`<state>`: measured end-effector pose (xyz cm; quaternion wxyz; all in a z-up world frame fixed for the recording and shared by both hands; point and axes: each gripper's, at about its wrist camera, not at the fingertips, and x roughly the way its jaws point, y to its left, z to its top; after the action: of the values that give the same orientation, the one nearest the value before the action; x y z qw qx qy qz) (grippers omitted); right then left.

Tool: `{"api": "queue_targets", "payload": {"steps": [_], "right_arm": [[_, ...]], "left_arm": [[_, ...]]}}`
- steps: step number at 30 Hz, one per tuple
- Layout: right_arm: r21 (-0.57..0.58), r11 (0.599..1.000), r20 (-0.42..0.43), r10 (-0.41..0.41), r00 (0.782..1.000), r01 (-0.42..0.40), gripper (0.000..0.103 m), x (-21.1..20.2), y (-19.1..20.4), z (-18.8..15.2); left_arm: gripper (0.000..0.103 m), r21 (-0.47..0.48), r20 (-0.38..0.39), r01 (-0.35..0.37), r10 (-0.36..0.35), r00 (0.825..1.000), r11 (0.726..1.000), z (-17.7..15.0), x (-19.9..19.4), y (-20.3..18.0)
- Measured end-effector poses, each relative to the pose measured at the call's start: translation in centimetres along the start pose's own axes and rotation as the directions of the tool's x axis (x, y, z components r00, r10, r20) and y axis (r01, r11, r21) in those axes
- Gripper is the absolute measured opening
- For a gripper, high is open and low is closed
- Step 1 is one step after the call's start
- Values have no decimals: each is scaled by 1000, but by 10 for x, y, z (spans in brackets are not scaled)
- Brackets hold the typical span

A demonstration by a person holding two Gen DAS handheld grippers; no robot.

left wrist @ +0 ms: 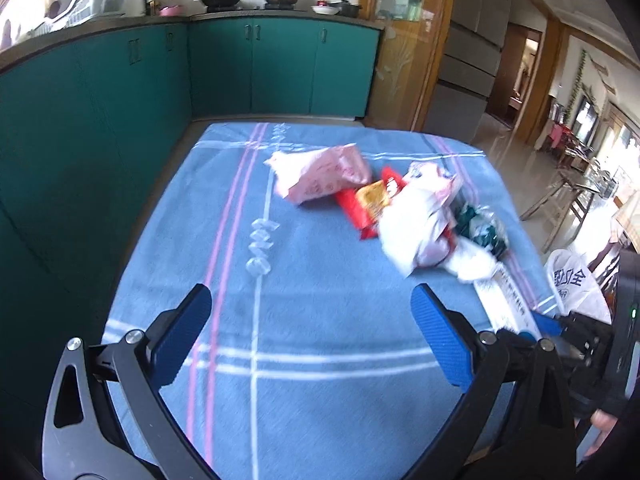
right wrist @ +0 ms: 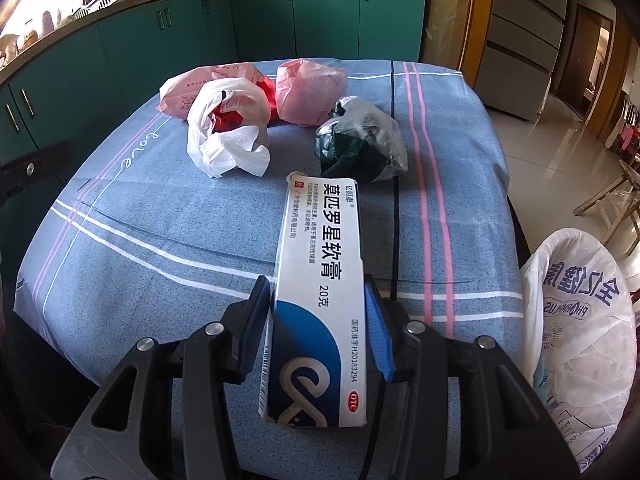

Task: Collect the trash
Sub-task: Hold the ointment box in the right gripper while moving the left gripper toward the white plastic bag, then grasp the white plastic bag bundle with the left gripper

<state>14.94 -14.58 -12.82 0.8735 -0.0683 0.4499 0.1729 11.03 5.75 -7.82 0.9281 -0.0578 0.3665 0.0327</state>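
Note:
My right gripper (right wrist: 316, 280) is shut on a white and blue ointment box (right wrist: 320, 264), its pads pressing both long sides just above the blue cloth. The same box (left wrist: 508, 300) shows at the table's right edge in the left wrist view. Farther back lies a pile of trash: a white plastic bag (right wrist: 228, 132), a pink bag (right wrist: 310, 92), a pink wrapper (right wrist: 192, 88) and a dark green bundle in clear film (right wrist: 360, 140). A red snack wrapper (left wrist: 360, 208) lies among them. My left gripper (left wrist: 311, 292) hangs open over the near cloth with nothing between its fingers.
A blue checked cloth (right wrist: 160, 240) covers the table. A large white printed bag (right wrist: 580, 340) stands open beside the table's right edge. Teal cabinets (left wrist: 100, 120) run along the left and back. A wooden stool (right wrist: 612, 200) and tiled floor lie to the right.

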Motion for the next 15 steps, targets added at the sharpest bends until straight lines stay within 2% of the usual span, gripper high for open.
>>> {"api": "queue_targets", "payload": {"steps": [2,6,10,13,14,15], "right_arm": [[7,1000,1,-3,1000,3,46,-1,-3,-1],[24,1000,-2,-13,1000,13,46,-2,-10,-4],[39,999,-2,-13,1000,13,46,-5,-15,-8],[36,999,-9,-11,1000,12,46,-3,-16,-11],[32,999,-6,-14,1000,14,47,-3,-15,-10],[27,1000,-6,-16,1000,16,48,-2,-15,-10]], "left_arm": [[100,28,6,19,-19,1000,999,11,8,-14],[100,77,-33,129,-127,991,989,31,35,-52],[100,91,-107,120,-110,988,989,39,71,-83],[98,80,-152,144,-131,980,986,35,95,-94],[95,76,-157,147,-134,979,986,33,98,-94],[77,71,-166,149,-135,977,986,30,101,-92]]}}
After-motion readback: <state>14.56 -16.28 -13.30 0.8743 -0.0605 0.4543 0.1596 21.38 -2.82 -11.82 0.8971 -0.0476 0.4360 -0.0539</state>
